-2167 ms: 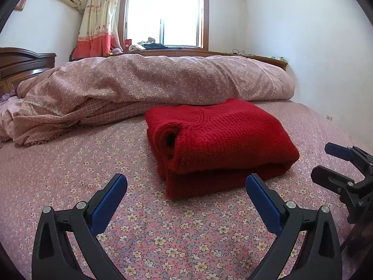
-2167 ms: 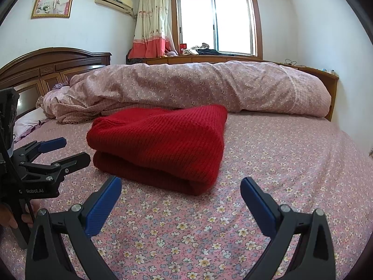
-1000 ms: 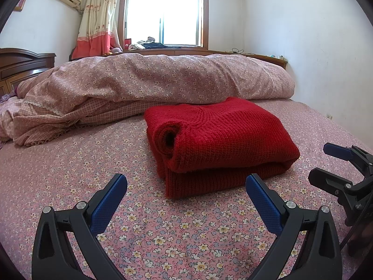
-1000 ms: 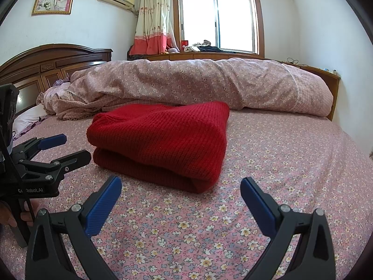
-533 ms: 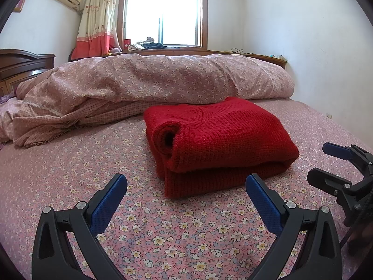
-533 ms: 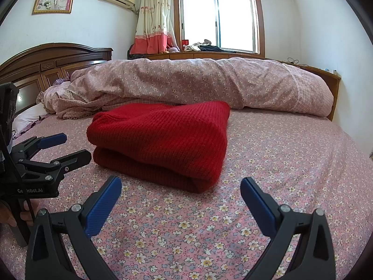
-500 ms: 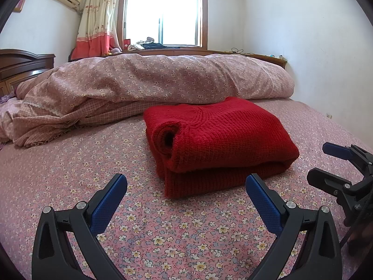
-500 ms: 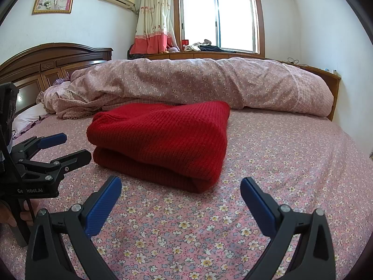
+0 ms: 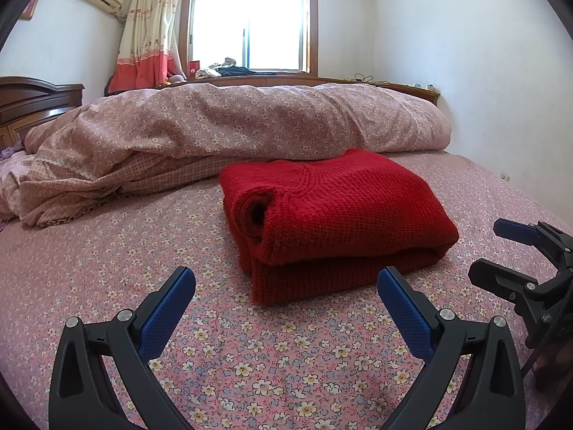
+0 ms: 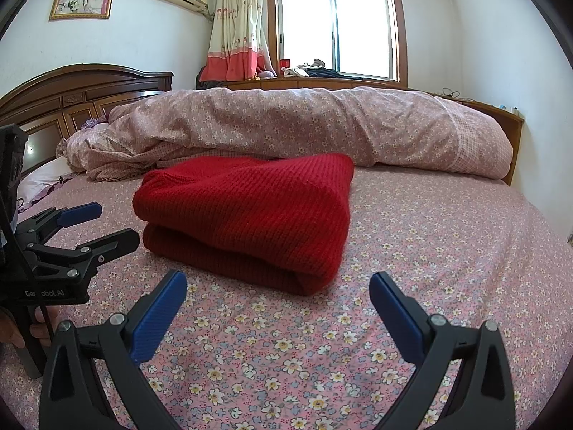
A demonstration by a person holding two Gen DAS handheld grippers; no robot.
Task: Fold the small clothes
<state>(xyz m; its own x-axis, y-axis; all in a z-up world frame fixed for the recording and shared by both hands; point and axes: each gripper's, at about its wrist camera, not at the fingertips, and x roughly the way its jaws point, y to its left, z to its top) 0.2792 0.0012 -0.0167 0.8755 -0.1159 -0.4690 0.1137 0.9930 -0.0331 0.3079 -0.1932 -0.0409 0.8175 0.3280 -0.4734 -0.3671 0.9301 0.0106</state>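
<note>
On floral bed, red sweater lay folded, just before rolled quilt. Left gripper and right gripper spread wide, empty, short of it. Fold looked finished; advised clean withdrawal, without snagging knit.

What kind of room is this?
It looks like a bedroom in a home. There is a big bed with a flowery sheet, a rolled-up quilt, a wooden headboard, and a folded red sweater lying on the bed.
</note>
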